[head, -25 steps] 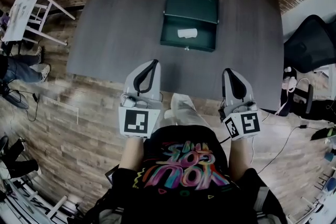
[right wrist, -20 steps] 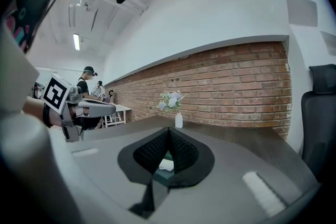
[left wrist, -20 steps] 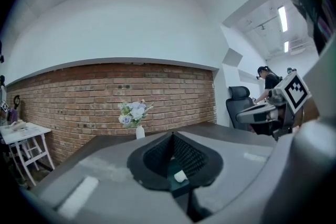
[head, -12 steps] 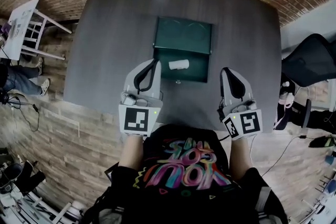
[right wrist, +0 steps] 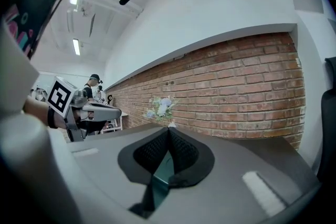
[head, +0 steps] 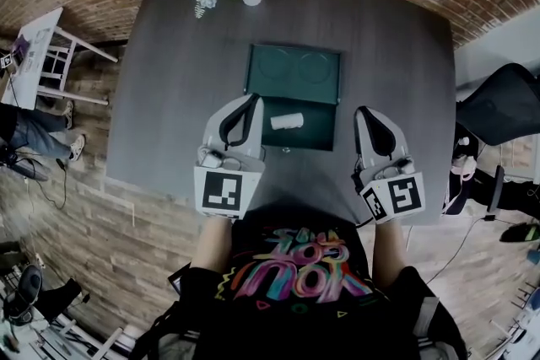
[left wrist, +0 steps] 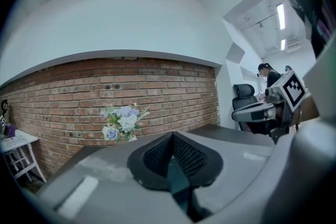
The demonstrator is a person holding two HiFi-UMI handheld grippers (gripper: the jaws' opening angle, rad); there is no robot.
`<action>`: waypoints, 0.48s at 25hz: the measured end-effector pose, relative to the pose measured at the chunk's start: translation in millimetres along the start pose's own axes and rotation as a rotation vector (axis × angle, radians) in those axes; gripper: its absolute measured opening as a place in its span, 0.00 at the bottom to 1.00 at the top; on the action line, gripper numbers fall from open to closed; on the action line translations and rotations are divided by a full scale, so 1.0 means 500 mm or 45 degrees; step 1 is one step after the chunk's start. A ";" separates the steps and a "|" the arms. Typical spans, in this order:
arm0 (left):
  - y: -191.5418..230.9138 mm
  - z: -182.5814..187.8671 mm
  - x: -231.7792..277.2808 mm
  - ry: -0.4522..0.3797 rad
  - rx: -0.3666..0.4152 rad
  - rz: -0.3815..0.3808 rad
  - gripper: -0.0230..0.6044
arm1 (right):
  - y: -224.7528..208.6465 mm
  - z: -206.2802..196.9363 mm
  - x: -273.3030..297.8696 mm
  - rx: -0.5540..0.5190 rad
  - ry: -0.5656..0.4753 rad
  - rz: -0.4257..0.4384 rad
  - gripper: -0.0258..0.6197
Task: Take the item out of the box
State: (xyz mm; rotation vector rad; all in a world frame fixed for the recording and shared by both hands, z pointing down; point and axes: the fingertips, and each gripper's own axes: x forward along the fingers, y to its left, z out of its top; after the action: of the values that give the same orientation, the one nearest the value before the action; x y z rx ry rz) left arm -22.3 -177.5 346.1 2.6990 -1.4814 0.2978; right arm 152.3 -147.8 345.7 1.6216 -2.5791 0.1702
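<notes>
Both grippers clenched and empty, short of the open box.

My left gripper (head: pixel 250 102) and my right gripper (head: pixel 365 114) hang over the near part of the dark grey wooden table (head: pixel 169 97), each with its jaws pressed together on nothing. Between them and a little beyond lies the dark green hinged box (head: pixel 319 136), its lid thrown back. In its tray rests the small white roll-shaped item (head: pixel 287 121), lying on its side towards the tray's left end, close to my left gripper's tip in the head view. I judge it light and perhaps soft, like rolled cloth or paper, though it is too small to be sure, so it may roll or crush. I would spread the jaws, take it across its middle on the curved sides, squeeze gently and lift it straight up clear of the tray wall.
</notes>
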 end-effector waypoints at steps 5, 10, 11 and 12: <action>0.009 -0.006 0.009 0.010 0.012 -0.049 0.04 | 0.015 -0.006 0.016 0.008 0.008 -0.007 0.04; 0.023 -0.001 0.012 -0.001 0.009 -0.067 0.04 | 0.033 -0.014 0.026 0.002 0.028 0.000 0.04; 0.027 -0.002 0.012 -0.002 0.003 -0.067 0.04 | 0.036 -0.015 0.029 -0.004 0.033 0.001 0.04; 0.031 -0.003 0.011 -0.002 -0.002 -0.067 0.04 | 0.038 -0.015 0.033 -0.009 0.038 0.002 0.04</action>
State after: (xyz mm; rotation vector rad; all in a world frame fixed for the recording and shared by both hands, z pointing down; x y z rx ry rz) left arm -32.7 -190.5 347.6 2.7324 -1.4082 0.2923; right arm 128.1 -153.3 354.7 1.6021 -2.5563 0.1840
